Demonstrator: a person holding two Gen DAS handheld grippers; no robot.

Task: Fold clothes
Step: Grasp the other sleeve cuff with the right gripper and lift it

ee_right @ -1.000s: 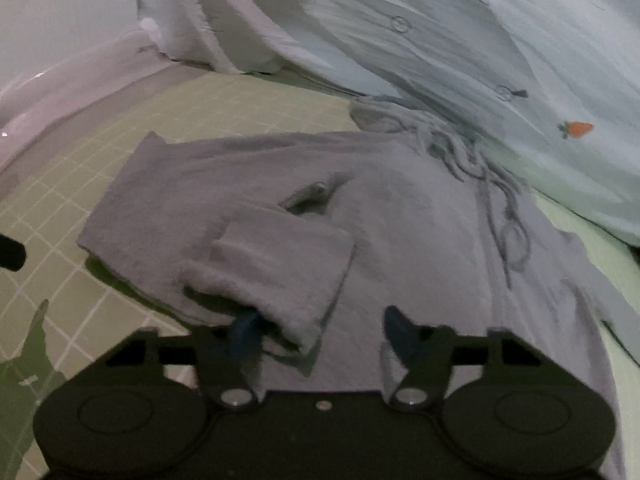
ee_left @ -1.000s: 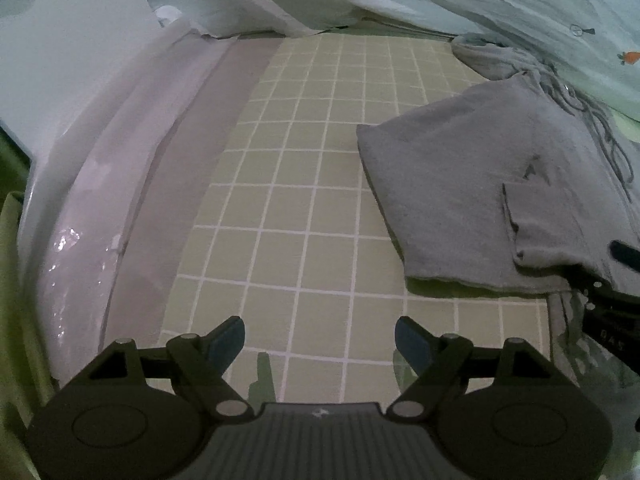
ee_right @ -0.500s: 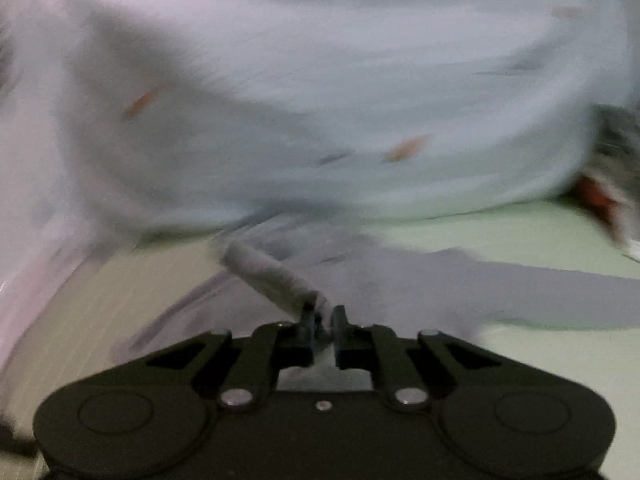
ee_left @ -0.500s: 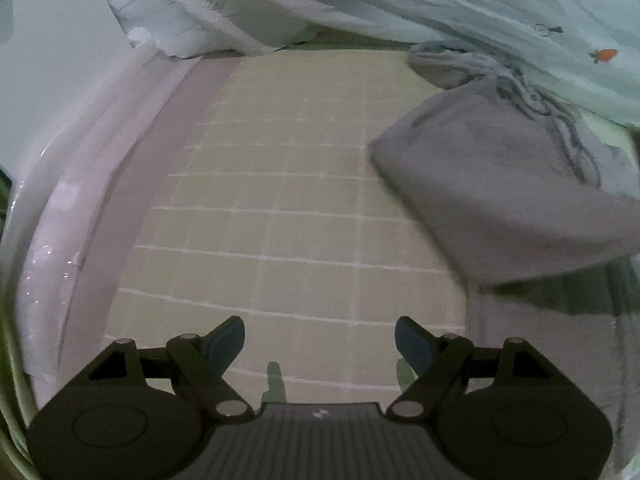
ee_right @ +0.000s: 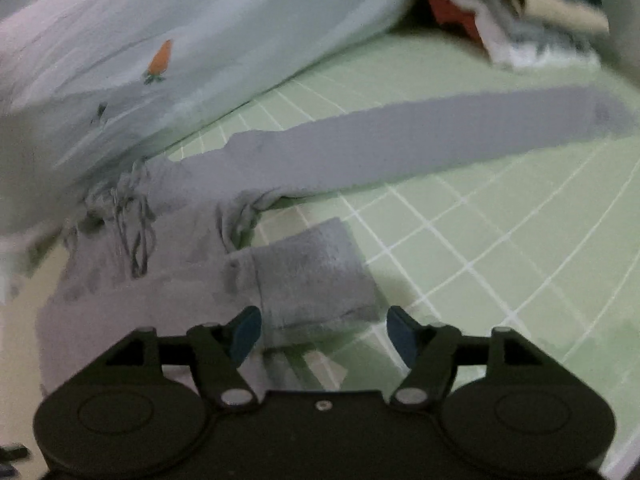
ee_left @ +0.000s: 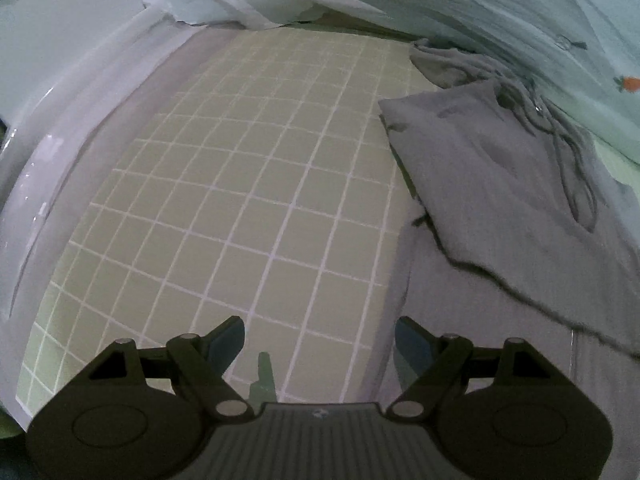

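Note:
A grey hooded sweatshirt (ee_left: 500, 184) lies on the green checked mat (ee_left: 248, 184), partly folded, with its drawstrings (ee_left: 568, 160) near the top. My left gripper (ee_left: 320, 344) is open and empty over bare mat, left of the sweatshirt. In the right wrist view the sweatshirt (ee_right: 120, 292) lies spread, one long sleeve (ee_right: 420, 136) stretched out to the right. A sleeve cuff (ee_right: 316, 276) lies folded over just in front of my right gripper (ee_right: 324, 332), which is open, its blue pads either side of the cuff's end and not closed on it.
A pale quilt with carrot prints (ee_right: 160, 60) is heaped behind the sweatshirt and also shows in the left wrist view (ee_left: 520, 12). A pile of other clothes (ee_right: 520, 20) sits at the far right. A pale plastic edge (ee_left: 60, 140) borders the mat on the left.
My right gripper closed on the cuff, swung it across to the right over the sweatshirt, and has now opened and let it go. My left gripper shifted slightly and stayed open.

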